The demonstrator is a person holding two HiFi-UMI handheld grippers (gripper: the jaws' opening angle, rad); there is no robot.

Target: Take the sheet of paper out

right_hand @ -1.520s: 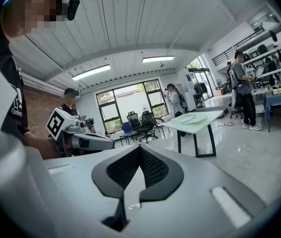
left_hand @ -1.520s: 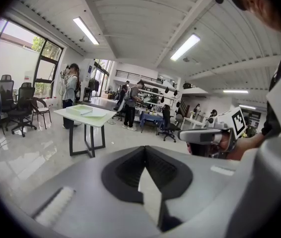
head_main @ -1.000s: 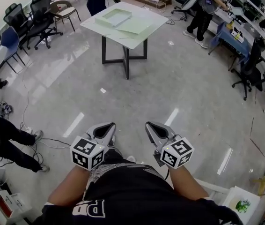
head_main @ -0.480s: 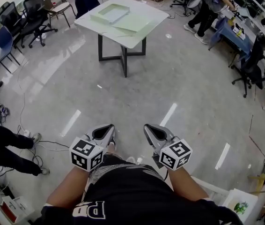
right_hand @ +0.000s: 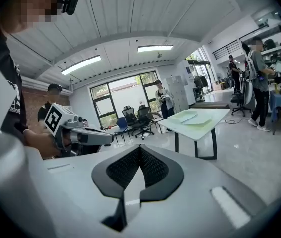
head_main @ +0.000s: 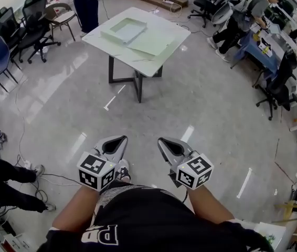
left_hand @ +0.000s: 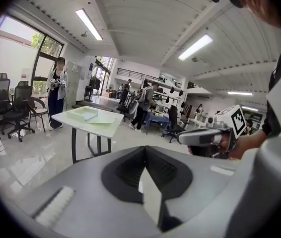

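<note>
A white table [head_main: 118, 50] stands several steps ahead of me on the grey floor. On it lie a pale green tray [head_main: 124, 30] and a pale green sheet of paper [head_main: 151, 40] beside it; both also show far off as the tray [left_hand: 83, 114] and the sheet [right_hand: 202, 121]. My left gripper [head_main: 118, 139] and right gripper [head_main: 161, 140] are held close to my waist, far from the table. Both have their jaws closed together with nothing between them.
Office chairs [head_main: 30, 22] stand at the far left, with a person [head_main: 85, 4] behind the table. Another person [head_main: 237, 20] works at benches [head_main: 266, 43] on the right. Cables and someone's legs [head_main: 4, 177] lie at my left. Open floor lies between me and the table.
The table has drifted slightly lower and closer in the head view as I walk toward it. Both grippers keep the same pose at my waist.
</note>
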